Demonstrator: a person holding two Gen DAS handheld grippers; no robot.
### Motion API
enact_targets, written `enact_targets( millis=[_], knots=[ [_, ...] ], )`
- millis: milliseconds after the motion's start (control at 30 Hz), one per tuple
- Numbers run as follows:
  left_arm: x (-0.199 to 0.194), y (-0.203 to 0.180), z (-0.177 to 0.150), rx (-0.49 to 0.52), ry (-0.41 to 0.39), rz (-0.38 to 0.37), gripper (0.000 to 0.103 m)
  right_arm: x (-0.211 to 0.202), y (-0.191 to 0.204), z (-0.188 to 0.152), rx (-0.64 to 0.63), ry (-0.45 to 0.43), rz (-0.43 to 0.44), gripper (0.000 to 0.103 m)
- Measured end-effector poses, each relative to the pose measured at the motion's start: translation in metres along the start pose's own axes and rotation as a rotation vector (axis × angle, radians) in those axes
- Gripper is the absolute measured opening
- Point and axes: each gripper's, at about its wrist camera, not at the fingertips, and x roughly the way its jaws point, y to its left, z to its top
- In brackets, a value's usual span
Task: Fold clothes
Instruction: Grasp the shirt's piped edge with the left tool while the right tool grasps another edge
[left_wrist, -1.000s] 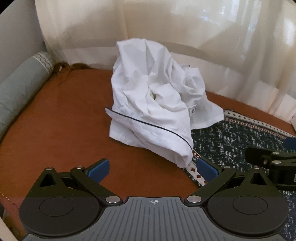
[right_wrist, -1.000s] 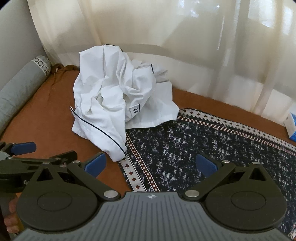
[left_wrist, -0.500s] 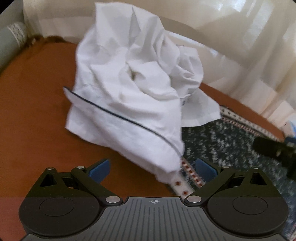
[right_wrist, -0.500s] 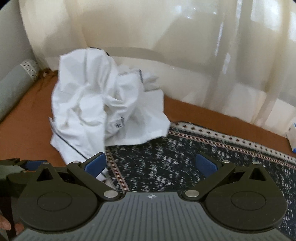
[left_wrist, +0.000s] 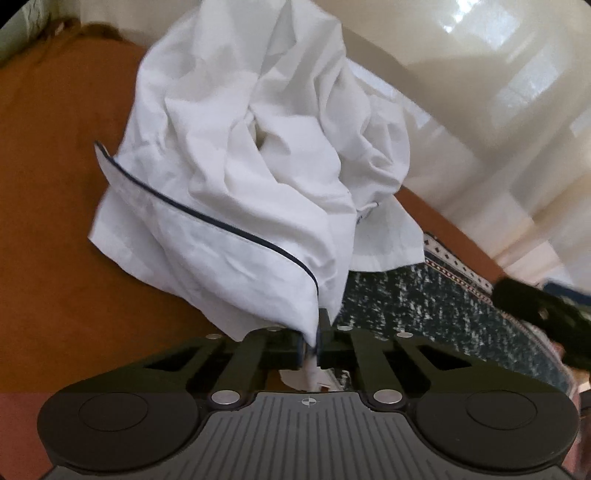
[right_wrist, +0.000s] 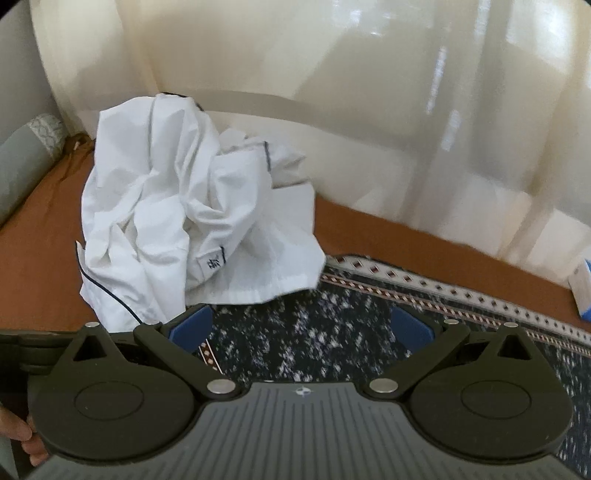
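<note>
A crumpled white garment (left_wrist: 251, 177) with thin dark piping lies heaped on a brown surface (left_wrist: 48, 184). My left gripper (left_wrist: 314, 341) is shut on the garment's near corner, where the piped edge ends. In the right wrist view the same garment (right_wrist: 177, 221) sits at the left, with a small label showing. My right gripper (right_wrist: 301, 328) hangs open over the dark patterned rug (right_wrist: 325, 332), just right of the cloth's near edge, with nothing between its blue pads (right_wrist: 192, 326).
Cream curtains (right_wrist: 369, 110) hang along the back. A grey-green bolster (right_wrist: 22, 166) lies at the far left. The patterned rug (left_wrist: 424, 306) covers the right side. A white and blue box (right_wrist: 583, 291) sits at the right edge. A hand (right_wrist: 26, 439) shows at lower left.
My left gripper moved forward to the garment and shut on its near corner. My right gripper moved closer to the cloth and stayed open.
</note>
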Motion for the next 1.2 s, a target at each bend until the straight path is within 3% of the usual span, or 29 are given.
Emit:
enact_targets(
  millis=[100,233,467,700,833,1000,1200],
  knots=[
    [-0.017,0.0,0.0,0.039,-0.03,0.011,0.0,0.009,0.008,0.009,-0.061,-0.015,0.048,0.098],
    [-0.05,0.016,0.001,0.014,-0.085,0.043,0.0,0.023,0.019,0.023,-0.119,-0.052,0.114,0.098],
    [-0.096,0.058,0.003,-0.051,-0.216,0.189,0.0,0.076,0.015,0.053,-0.029,-0.087,0.201,0.097],
    [-0.114,0.08,0.006,-0.104,-0.261,0.282,0.0,0.104,0.002,0.084,0.131,-0.092,0.238,0.075],
    [-0.109,0.077,0.001,-0.094,-0.25,0.285,0.0,0.098,0.01,0.109,0.104,-0.141,0.297,0.081],
    [-0.111,0.084,-0.007,-0.129,-0.244,0.297,0.0,0.112,0.037,0.14,0.005,-0.114,0.369,0.088],
    [-0.115,0.085,-0.016,-0.15,-0.234,0.302,0.0,0.111,0.078,0.146,-0.094,-0.136,0.45,0.093]
  ],
)
